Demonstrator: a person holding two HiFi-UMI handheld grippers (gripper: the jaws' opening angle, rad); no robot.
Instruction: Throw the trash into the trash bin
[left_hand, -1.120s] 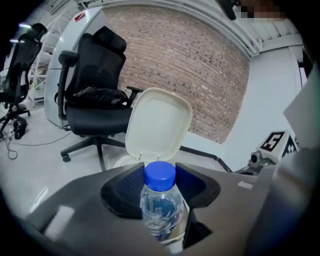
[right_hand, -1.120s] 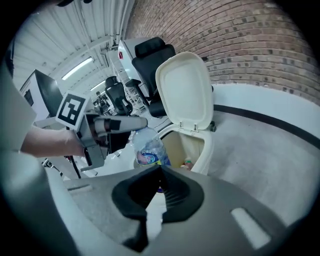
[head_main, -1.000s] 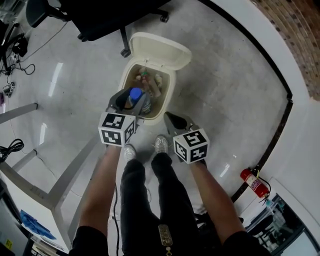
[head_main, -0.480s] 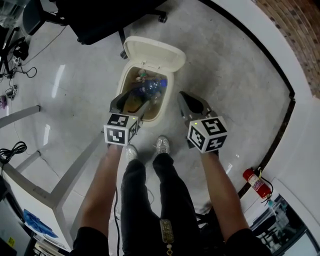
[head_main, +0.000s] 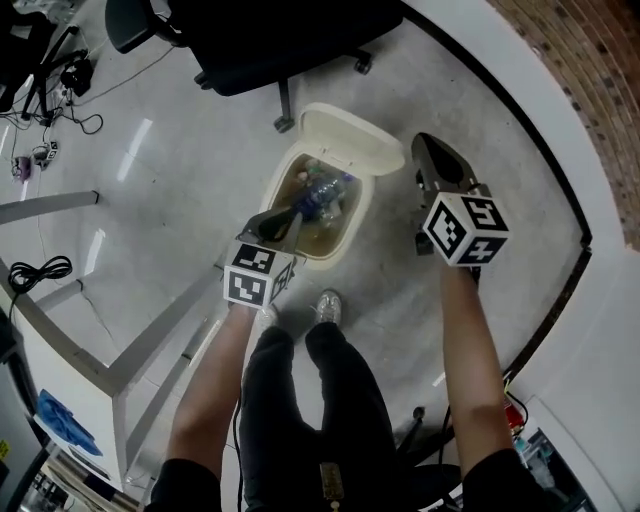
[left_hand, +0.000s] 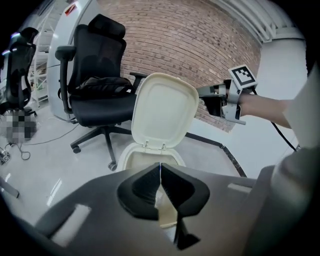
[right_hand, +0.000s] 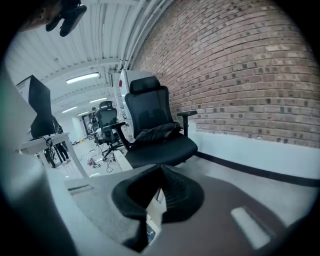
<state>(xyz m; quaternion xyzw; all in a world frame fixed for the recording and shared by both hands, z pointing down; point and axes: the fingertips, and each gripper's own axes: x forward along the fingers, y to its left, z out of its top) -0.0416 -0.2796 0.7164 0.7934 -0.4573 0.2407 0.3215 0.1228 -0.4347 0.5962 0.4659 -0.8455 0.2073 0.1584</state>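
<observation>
Bottle (head_main: 326, 189) lies on its side inside the trash bin (head_main: 354, 214).

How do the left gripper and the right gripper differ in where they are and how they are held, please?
The left gripper hangs over the near rim of the trash bin, pointing down into it; the right gripper is held higher, off to the side beside the raised lid, over the floor. The left gripper's jaws are closing with nothing between them; the right gripper's jaws already sit together. Both are empty.
</observation>
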